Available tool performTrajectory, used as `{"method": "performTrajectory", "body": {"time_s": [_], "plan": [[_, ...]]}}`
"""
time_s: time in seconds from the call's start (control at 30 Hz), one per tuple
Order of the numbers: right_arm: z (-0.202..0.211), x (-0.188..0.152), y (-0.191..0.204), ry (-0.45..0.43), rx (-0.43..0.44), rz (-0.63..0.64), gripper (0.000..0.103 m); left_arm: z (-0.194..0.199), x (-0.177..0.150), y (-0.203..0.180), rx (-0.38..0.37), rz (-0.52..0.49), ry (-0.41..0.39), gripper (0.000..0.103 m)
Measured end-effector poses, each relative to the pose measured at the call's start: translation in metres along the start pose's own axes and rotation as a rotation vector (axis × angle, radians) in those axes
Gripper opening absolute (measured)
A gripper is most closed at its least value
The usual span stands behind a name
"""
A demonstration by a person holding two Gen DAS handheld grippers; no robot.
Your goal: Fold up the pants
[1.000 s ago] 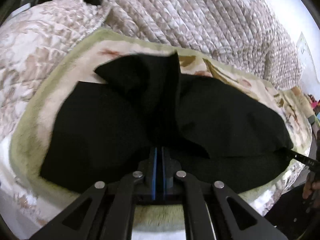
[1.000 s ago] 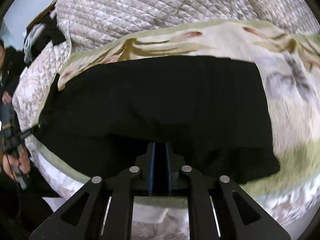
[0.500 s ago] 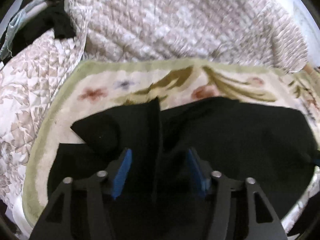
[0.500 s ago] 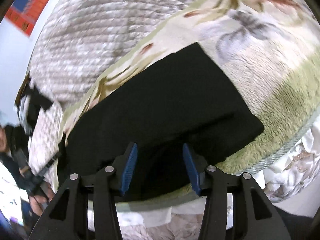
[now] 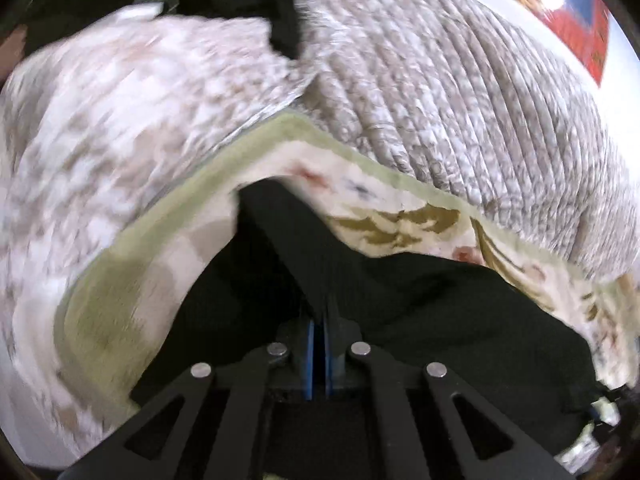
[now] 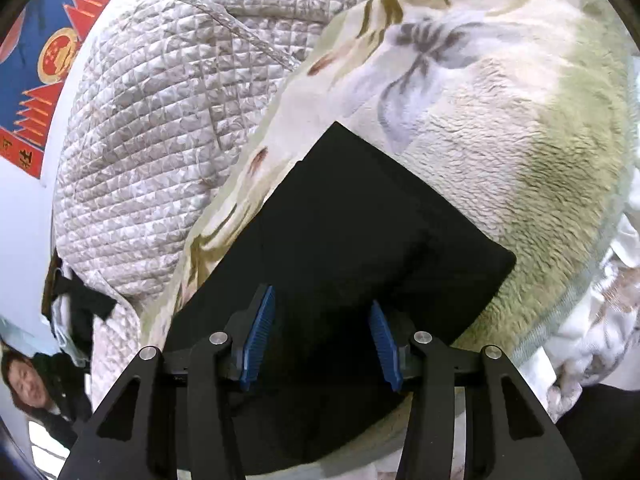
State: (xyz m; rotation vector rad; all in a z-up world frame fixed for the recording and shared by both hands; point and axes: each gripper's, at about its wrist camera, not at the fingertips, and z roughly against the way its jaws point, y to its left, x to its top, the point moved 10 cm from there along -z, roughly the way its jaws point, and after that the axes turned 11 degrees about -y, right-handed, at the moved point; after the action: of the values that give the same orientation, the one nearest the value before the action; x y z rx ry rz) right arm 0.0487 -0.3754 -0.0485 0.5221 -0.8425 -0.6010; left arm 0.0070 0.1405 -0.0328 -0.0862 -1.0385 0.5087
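Left gripper (image 5: 318, 322) has its blue pads pressed together, pinching a ridge of the black pants (image 5: 460, 312); the cloth rises in a peaked fold from the fingers and runs away toward the far edge of the blanket (image 5: 120, 280). Rest of the pants spreads flat to the right across the floral fleece blanket, which lies on a quilt (image 5: 460, 100). Left view is motion-blurred on its left side. Right gripper (image 6: 322, 340) has its jaws spread wide, nothing between the blue pads (image 6: 258, 340), hovering over the near edge of the pants (image 6: 352, 232). In the right view the pants lie as a flat dark panel with a square corner pointing away, on the blanket (image 6: 520, 140), quilt (image 6: 160, 120) beyond. Red and blue poster (image 6: 36, 60) on the wall at upper left; a person (image 6: 28, 384) at lower left edge.
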Motion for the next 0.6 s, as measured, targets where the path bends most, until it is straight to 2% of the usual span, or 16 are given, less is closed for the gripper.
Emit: {"method": "performTrajectory", "body": {"time_s": [0.13, 0.3, 0.5, 0.6], "plan": [[0.001, -0.003, 0.001, 0.01, -0.005, 0.022, 0.048, -0.002, -0.015, 0.017, 0.007, 0.039, 0.036, 0.008], [0.012, 0.003, 0.005, -0.007, 0.002, 0.033, 0.048, -0.011, -0.021, 0.024, -0.027, 0.142, 0.077, 0.012], [-0.001, 0.02, -0.012, 0.006, -0.004, -0.019, 0.048, -0.02, -0.017, 0.018, -0.027, 0.146, 0.079, 0.012], [-0.002, 0.027, -0.005, -0.019, -0.007, 0.022, 0.047, -0.024, -0.015, 0.016, -0.017, 0.129, 0.082, 0.011]]}}
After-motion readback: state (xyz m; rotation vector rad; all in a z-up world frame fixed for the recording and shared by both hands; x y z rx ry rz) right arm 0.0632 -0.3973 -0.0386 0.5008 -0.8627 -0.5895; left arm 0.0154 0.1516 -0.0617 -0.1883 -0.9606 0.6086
